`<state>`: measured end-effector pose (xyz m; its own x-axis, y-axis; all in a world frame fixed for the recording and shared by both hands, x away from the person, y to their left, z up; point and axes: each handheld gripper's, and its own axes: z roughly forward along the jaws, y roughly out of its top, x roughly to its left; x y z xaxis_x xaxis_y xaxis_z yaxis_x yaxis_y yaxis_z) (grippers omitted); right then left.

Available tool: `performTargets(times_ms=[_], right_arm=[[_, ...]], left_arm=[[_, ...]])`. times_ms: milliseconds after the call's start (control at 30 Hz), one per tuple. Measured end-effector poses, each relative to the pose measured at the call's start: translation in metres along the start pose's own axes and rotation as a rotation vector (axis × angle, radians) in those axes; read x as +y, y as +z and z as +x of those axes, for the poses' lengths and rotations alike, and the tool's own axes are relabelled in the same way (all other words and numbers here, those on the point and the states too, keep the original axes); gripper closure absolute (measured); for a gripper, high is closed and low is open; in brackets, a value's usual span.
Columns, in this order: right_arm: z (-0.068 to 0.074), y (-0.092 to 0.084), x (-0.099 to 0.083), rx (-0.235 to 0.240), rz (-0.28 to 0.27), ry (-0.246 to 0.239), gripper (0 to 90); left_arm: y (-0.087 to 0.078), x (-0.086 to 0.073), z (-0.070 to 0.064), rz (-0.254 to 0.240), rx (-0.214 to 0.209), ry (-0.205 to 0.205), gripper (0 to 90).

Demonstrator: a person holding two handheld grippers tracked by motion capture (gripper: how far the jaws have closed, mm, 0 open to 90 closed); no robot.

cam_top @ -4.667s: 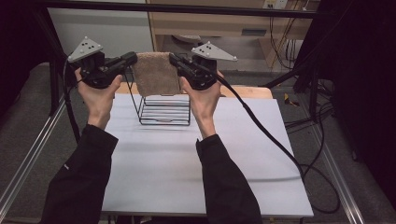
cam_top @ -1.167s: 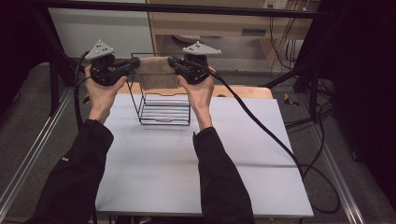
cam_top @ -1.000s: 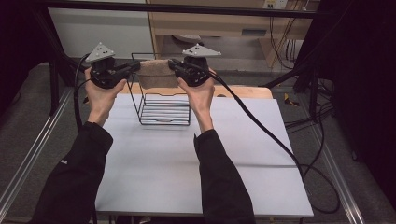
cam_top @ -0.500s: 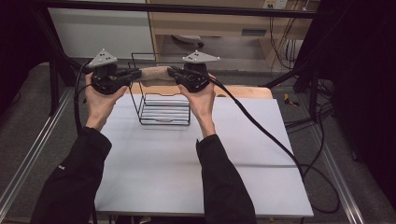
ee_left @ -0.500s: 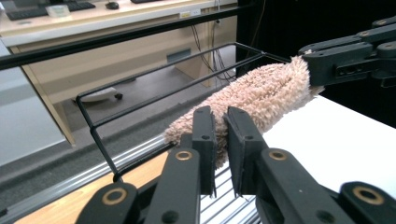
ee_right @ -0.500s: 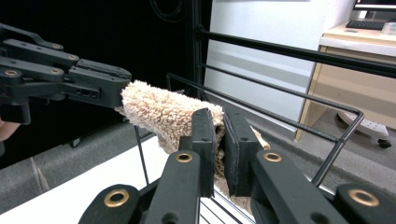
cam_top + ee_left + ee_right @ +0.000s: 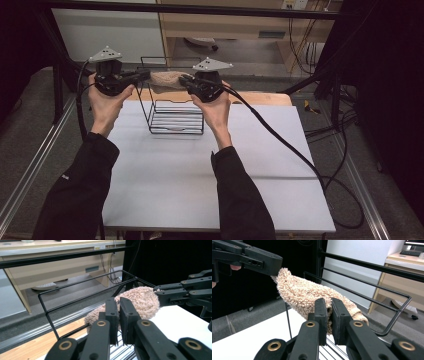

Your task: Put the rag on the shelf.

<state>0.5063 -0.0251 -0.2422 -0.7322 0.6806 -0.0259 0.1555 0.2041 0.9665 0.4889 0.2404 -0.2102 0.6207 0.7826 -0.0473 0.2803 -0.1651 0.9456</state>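
Observation:
A beige fluffy towel (image 7: 167,80) is stretched in a narrow bunch between my two grippers, over the top of a black wire rack (image 7: 175,120) at the back of the white table (image 7: 200,180). My left gripper (image 7: 146,75) is shut on the towel's left end and has just closed tighter on it. My right gripper (image 7: 183,80) is shut on the other end. In the left gripper view the jaws (image 7: 118,302) pinch the towel (image 7: 142,298), with the right gripper (image 7: 157,293) at its far end. In the right gripper view the jaws (image 7: 329,303) clamp the towel (image 7: 304,293), and the left gripper (image 7: 277,266) holds the far corner.
The rack's upper wire frame (image 7: 75,285) runs just behind the towel, and its rim (image 7: 397,311) shows beyond my right jaws. A black cable (image 7: 280,140) trails from the right gripper across the table's right side. A wooden strip (image 7: 260,98) edges the table's far side.
The towel, which hung as a broad sheet between the grippers, is now gathered into a thin band at the rack's top. Both grippers have sunk slightly toward the rack.

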Motion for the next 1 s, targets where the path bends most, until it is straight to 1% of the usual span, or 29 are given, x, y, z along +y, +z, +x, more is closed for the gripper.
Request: performTargets(times_ms=[100, 233, 267, 300, 367, 433, 500, 567, 667, 800, 900, 1000], right_arm=[[-0.001, 0.000, -0.001, 0.005, -0.001, 0.001, 84.0], [0.000, 0.000, -0.001, 0.007, 0.005, -0.005, 84.0], [0.000, 0.000, -0.002, 0.007, 0.006, -0.003, 84.0], [0.000, 0.000, -0.002, 0.007, 0.006, -0.003, 84.0], [0.000, 0.000, -0.003, 0.008, 0.006, 0.000, 84.0], [0.000, 0.000, -0.004, 0.009, 0.004, 0.000, 83.9], [0.000, 0.000, -0.004, 0.011, 0.003, 0.002, 83.8], [0.000, -0.001, -0.004, 0.011, 0.004, 0.000, 83.5], [0.000, -0.001, -0.005, 0.014, 0.005, 0.005, 82.2], [0.000, -0.002, -0.006, 0.019, 0.014, 0.003, 79.7], [0.001, -0.004, -0.004, 0.027, 0.014, 0.008, 77.2], [0.000, -0.008, -0.001, 0.031, -0.003, 0.019, 74.4]], left_arm=[[0.000, 0.001, 0.001, -0.016, 0.002, -0.011, 85.8], [0.001, 0.005, 0.001, -0.022, 0.009, -0.005, 85.4], [0.001, 0.006, 0.001, -0.029, 0.011, -0.005, 83.5], [0.001, 0.006, 0.000, -0.033, 0.012, -0.010, 83.5], [0.004, 0.006, 0.000, -0.009, 0.003, -0.003, 83.4], [0.008, 0.004, -0.003, 0.036, -0.006, 0.015, 88.6], [0.010, 0.000, -0.004, 0.058, -0.007, 0.028, 89.7], [0.010, -0.004, -0.005, 0.068, -0.016, 0.026, 89.7], [0.010, -0.009, -0.005, 0.092, -0.015, 0.038, 89.7], [0.009, -0.016, -0.004, 0.100, -0.014, 0.053, 89.7], [0.010, -0.021, -0.003, 0.105, -0.013, 0.051, 89.7], [0.011, -0.023, -0.002, 0.112, -0.007, 0.059, 89.7]])
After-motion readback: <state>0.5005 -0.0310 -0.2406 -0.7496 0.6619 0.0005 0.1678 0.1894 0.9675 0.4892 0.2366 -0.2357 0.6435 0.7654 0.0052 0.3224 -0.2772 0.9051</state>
